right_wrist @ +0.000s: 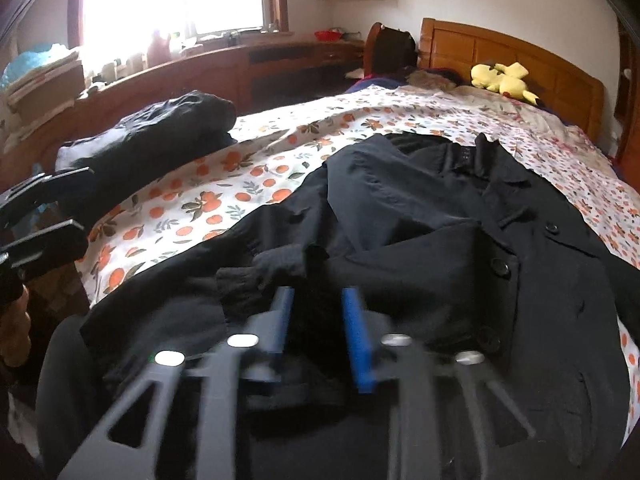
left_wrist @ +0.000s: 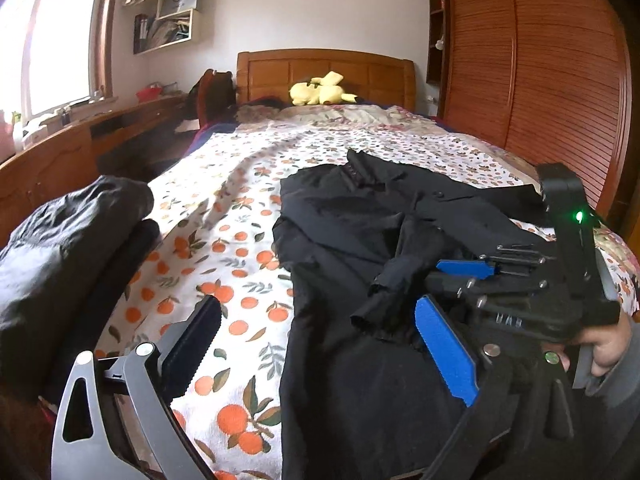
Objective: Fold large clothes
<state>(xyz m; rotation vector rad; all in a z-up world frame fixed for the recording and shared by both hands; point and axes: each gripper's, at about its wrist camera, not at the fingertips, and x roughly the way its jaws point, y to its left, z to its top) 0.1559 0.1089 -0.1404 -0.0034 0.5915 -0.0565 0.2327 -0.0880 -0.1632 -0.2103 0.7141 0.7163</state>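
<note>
The black coat (right_wrist: 420, 216) lies spread on the bed (left_wrist: 240, 184), its cuffs bunched near the front edge. The left gripper (left_wrist: 320, 344) is spread wide over the coat's edge, gripping nothing. The right gripper (right_wrist: 318, 332) has its blue fingers (right_wrist: 358, 340) narrowed over dark cloth; blur hides whether they pinch it. Best to catch one cuff layer cleanly, then lay the sleeve flat across the front. No containers lie nearby; a dark bundle (left_wrist: 68, 240) sits beside.
</note>
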